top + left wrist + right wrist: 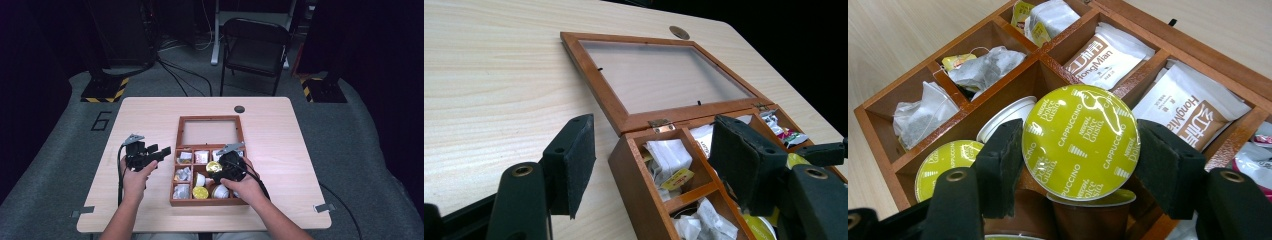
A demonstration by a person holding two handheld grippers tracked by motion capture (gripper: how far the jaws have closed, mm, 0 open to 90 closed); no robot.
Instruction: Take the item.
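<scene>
Between gripper pads, yellow-green-lidded capsule (1081, 143)

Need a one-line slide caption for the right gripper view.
Right gripper clamps a green cappuccino capsule above the open wooden box of tea bags and sachets.

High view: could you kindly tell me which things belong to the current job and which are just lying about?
In use:
- round green-lidded cappuccino capsule, gripped by right tool
- brown wooden compartment box

Lying about:
- white tea bags
- white HongMian sachets
- left tool, empty
</scene>
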